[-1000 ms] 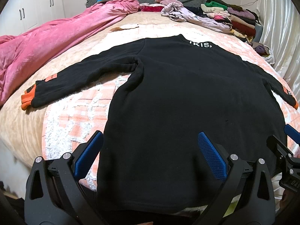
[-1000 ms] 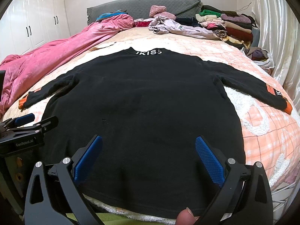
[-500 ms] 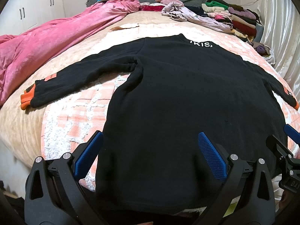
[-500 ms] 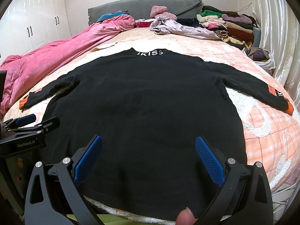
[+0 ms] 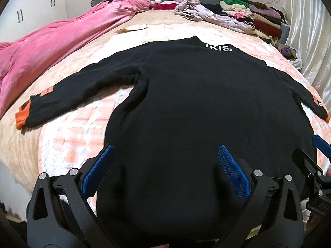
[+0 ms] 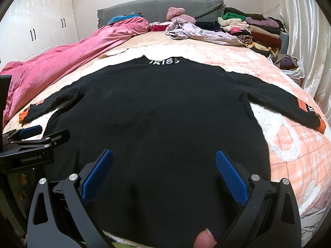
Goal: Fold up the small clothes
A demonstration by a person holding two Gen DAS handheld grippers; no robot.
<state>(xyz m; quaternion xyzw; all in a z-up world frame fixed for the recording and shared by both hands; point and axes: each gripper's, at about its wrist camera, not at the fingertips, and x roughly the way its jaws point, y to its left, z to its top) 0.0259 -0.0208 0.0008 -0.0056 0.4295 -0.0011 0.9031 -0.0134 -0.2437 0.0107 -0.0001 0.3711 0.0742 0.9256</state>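
From the left wrist, the left gripper (image 5: pixel 165 169) stands wide apart over the hem of a black sweater (image 5: pixel 196 113) spread flat on the bed (image 5: pixel 62 140). From the right wrist, the right gripper (image 6: pixel 164 173) is equally wide, holding nothing, above the same hem, sleeves outstretched.

Soft, even indoor light; strong fisheye bending (dark vignetted corners).

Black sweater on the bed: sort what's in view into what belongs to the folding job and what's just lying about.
Part of the job:
- black sweater, spread flat
- left gripper, open
- right gripper, open

Lying about:
- pink blanket
- lilac garment, crumpled
- stack of folded clothes
- grey headboard
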